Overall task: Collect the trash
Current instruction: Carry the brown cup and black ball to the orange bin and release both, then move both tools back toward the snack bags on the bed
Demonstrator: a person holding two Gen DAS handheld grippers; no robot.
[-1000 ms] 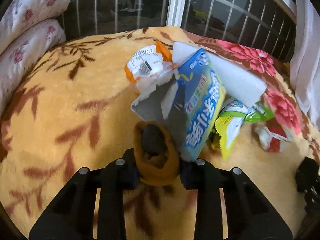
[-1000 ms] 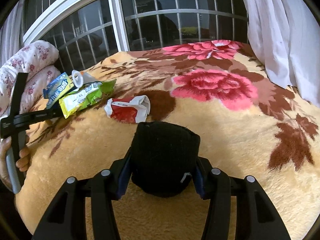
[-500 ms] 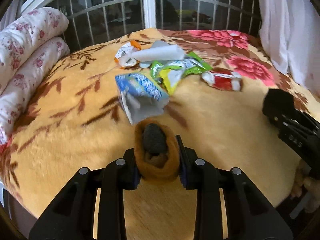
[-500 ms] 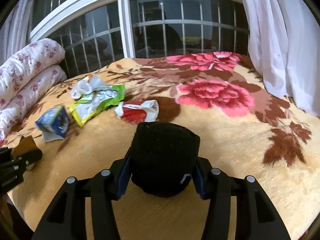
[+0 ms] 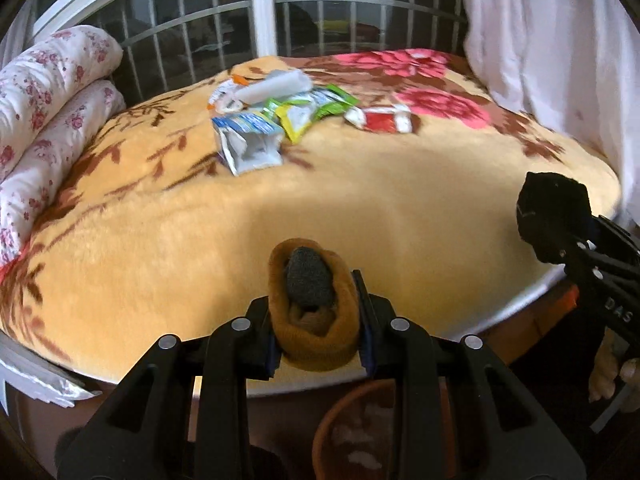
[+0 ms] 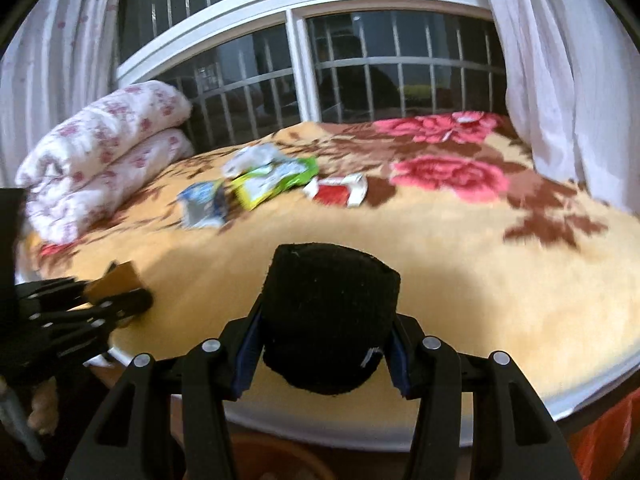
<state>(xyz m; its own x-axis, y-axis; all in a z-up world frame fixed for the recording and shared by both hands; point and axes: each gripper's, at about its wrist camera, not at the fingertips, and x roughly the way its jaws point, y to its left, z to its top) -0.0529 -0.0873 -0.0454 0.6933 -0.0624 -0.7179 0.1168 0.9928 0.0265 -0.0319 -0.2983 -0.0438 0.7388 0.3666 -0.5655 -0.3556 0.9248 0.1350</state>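
meanwhile wrappers (image 5: 280, 116) lie clustered, perhaps touching, on the blanket (image 5: 360, 208).

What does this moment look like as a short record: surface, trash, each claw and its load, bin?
surface: floral blanket on a bed
trash on blanket: blue-white packet, green-yellow wrapper, red-white wrapper, white-orange wrapper
left claw: shut on a rolled brown sock
right claw: shut on a rolled black sock
bin: brown round container below the bed edge, partly hidden
trash collected: none visible
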